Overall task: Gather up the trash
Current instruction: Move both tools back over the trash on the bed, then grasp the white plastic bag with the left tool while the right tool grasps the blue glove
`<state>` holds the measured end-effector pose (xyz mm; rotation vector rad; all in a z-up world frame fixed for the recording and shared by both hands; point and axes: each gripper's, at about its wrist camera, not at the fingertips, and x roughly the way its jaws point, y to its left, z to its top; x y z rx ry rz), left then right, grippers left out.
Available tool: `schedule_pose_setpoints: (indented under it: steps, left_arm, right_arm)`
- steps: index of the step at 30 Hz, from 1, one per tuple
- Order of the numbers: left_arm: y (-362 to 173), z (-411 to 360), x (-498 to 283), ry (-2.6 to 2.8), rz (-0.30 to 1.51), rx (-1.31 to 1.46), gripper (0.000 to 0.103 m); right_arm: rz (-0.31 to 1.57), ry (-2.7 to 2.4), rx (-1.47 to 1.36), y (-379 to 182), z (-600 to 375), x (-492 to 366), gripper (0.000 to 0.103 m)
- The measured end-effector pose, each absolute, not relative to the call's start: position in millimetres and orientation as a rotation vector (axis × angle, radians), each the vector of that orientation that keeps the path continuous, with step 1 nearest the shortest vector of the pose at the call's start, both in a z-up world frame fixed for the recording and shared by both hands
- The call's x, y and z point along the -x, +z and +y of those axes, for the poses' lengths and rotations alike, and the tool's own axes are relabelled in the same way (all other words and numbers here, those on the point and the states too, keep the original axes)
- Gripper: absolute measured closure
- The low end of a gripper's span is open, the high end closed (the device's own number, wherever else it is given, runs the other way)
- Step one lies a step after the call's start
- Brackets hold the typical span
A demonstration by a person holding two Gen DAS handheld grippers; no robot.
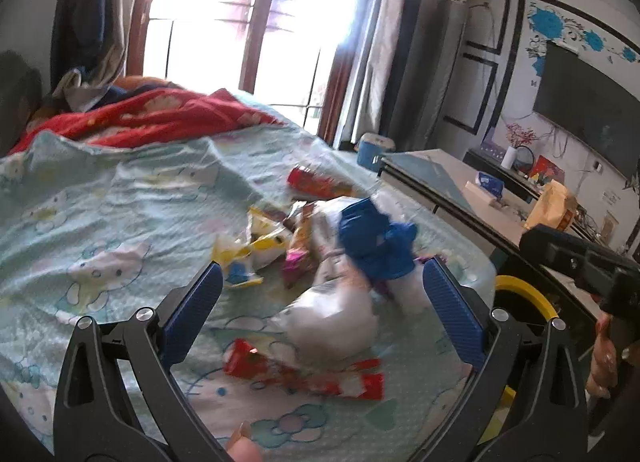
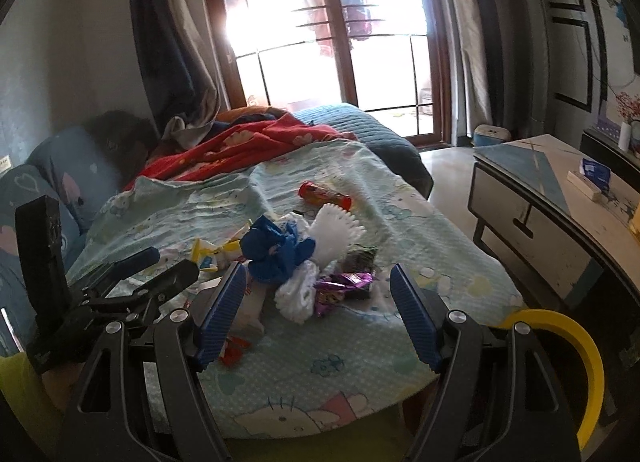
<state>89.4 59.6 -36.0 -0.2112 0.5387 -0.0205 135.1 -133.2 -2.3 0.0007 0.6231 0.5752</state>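
Left wrist view: the left gripper [image 1: 320, 310] is hovering over the bed [image 1: 120, 198] with jaws released and wide apart, gripping nothing. The trash pile [image 1: 320, 262] is lying on the bed near its foot edge, on the side facing the cabinet [image 1: 440, 182]. A crumpled blue wrapper [image 1: 376, 246] is sitting on top of a white bag [image 1: 332, 318], directly between the 2 pads, so the gripper appears lined up for that cluster. A red-and-white wrapper [image 1: 304, 374] is lying nearest the camera, long axis running left to right. A red tube can [image 1: 316, 184] is resting on its side at the far end of the pile, long axis running from far-left to near-right. The right gripper's body is entering at the right edge.

Right wrist view: the right gripper [image 2: 316, 314] is also holding its jaws released, empty, aimed at a purple wrapper [image 2: 344, 286] beside a white serrated piece [image 2: 336, 230]. A yellow hoop [image 2: 572, 346] is showing beyond the bed's near corner, apparently the rim of a receptacle, though that cannot be confirmed.
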Motion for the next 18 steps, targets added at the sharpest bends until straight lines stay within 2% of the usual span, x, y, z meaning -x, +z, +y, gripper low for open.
schedule_pose_setpoints:
  steps: [4,7,11,18]
  left_arm:
    - [-42.5,67.2,-90.5,-0.037,0.565,0.215,0.012]
    - [-46.7,65.1,-92.5,-0.069,0.583,0.213,0.019]
    - [-52.9,57.8,-97.1,-0.106,0.612,0.202,0.03]
    - [-63.9,51.4,-103.9,-0.132,0.656,0.199,0.034]
  right_arm:
    - [0.661,0.599,0.008,-8.6,-117.1,-152.8,0.031]
    - [0.677,0.612,0.03,-13.5,-103.2,-164.1,0.032]
    - [0.717,0.626,0.034,-21.0,-91.5,-179.0,0.041]
    - [0.775,0.651,0.041,-36.5,-73.5,-196.8,0.054]
